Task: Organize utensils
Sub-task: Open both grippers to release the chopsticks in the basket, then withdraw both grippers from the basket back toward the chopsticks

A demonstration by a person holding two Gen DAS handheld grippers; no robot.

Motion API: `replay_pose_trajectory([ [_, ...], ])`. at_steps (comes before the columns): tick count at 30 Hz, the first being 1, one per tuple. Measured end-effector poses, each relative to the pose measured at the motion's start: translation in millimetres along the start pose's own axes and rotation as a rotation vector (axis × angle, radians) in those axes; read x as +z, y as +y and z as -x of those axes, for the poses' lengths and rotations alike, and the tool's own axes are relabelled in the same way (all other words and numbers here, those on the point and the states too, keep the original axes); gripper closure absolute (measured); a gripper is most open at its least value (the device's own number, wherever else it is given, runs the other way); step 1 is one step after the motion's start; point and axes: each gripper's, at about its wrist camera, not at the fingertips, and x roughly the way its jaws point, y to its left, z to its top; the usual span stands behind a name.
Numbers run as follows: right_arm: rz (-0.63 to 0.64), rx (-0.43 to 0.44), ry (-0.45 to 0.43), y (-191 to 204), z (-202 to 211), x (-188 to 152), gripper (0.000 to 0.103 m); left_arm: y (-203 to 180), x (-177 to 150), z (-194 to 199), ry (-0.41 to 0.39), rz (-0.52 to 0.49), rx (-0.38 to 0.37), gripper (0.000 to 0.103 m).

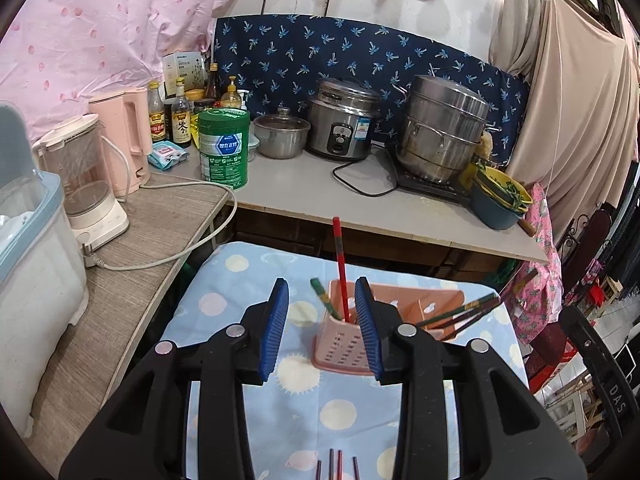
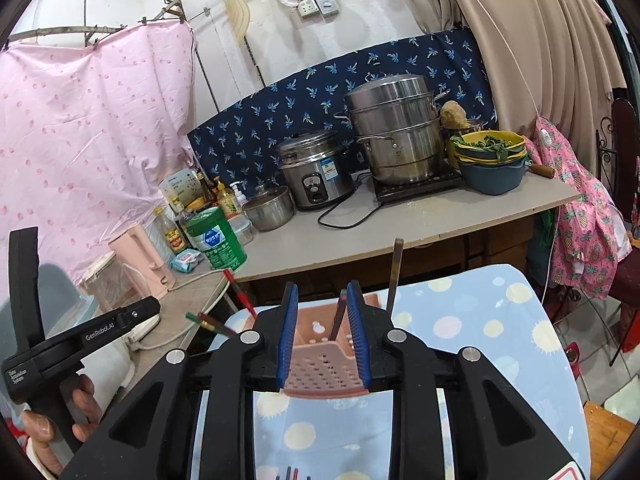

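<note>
Both jaws stand narrowly apart, empty, above a dotted blue cloth (image 1: pixel 340 412) before a cluttered grey counter (image 1: pixel 320 196).

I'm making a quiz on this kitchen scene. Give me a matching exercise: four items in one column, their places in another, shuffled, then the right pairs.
Items:
1. red chopstick
2. green cylindrical tin
3. stacked steel steamer pot
4. pink electric kettle

Places:
A. on the black hotplate
B. standing in the pink perforated plastic holder
C. beside the clear blender jug, on the woven-look side counter
D. on the grey counter, in front of the sauce bottles

Pairs: 1-B, 2-D, 3-A, 4-C
</note>
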Motion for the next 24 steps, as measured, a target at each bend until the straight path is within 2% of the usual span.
replay_pose_trajectory([
  [15,0.011,0.013,0.057,7,40,-47,0.078,0,-47,34,0.028,-0.051,0.018,0.07],
  [24,0.04,0.006,0.096,11,59,-80,0.078,2,-83,40,0.081,-0.068,0.022,0.07],
])
